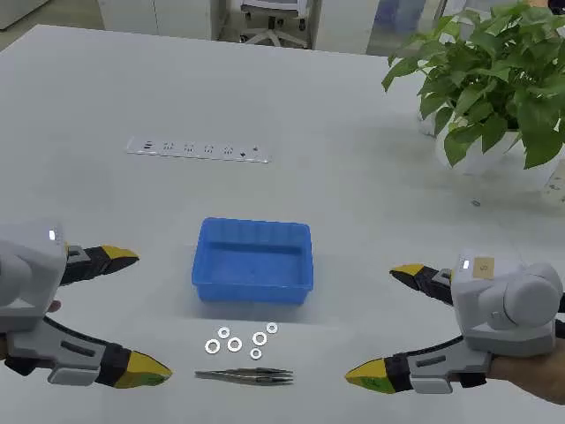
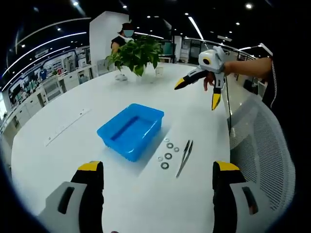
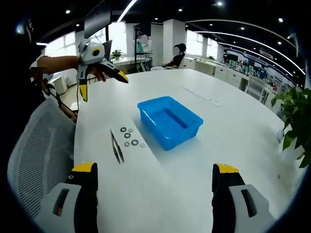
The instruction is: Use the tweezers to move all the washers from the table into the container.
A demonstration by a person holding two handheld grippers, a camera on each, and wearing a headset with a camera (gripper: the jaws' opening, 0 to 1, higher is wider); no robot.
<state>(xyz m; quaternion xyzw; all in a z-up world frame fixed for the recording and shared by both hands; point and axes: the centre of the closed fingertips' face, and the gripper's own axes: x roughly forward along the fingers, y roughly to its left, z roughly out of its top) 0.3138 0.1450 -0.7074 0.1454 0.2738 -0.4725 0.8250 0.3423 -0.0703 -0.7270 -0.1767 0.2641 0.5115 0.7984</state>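
Several silver washers (image 1: 237,341) lie on the white table just in front of the blue container (image 1: 253,261). Metal tweezers (image 1: 244,375) lie flat near the table's front edge, just below the washers. My left gripper (image 1: 132,311) hovers at the left, open and holding nothing. My right gripper (image 1: 385,322) hovers at the right, also open and holding nothing. In the left gripper view the container (image 2: 130,129), washers (image 2: 167,154) and tweezers (image 2: 185,157) lie ahead. The right gripper view has the container (image 3: 169,120), washers (image 3: 129,138) and tweezers (image 3: 116,146) ahead too.
A potted green plant (image 1: 494,84) in a white pot stands at the back right. A flat power strip (image 1: 197,149) is set into the table behind the container. An office chair (image 1: 275,22) stands beyond the far edge. A mesh chair back (image 3: 39,150) is beside the table.
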